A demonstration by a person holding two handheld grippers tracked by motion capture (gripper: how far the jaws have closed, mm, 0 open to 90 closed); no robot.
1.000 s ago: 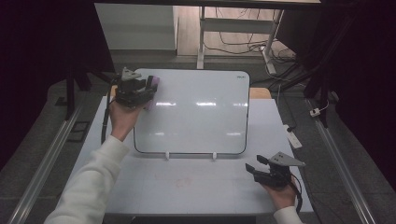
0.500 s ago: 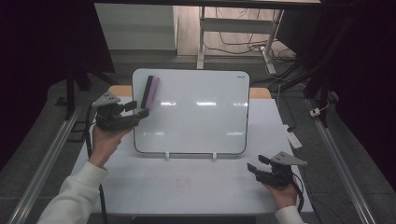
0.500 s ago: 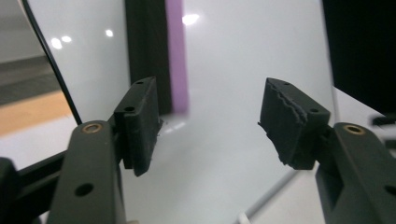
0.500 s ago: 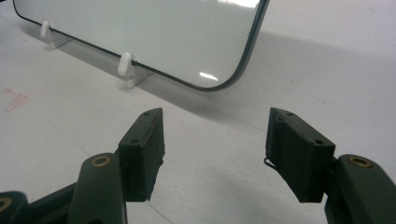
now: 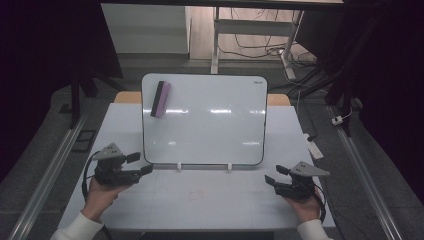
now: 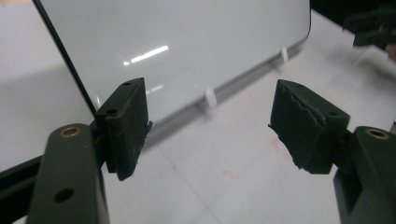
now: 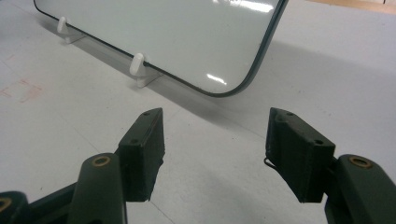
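While eraser [image 5: 160,99] clings to whiteboard [image 5: 210,130], grippers apart

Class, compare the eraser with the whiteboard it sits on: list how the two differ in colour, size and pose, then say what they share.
Colour: the eraser is dark with a purple side, while the whiteboard is glossy white with a thin dark edge.
Size: the eraser is a small bar; the whiteboard is a broad panel that takes up much of the table.
Pose: the eraser clings slanted near the whiteboard's top left corner; the whiteboard stands propped on two small white feet.
Shared: both are rectangular.
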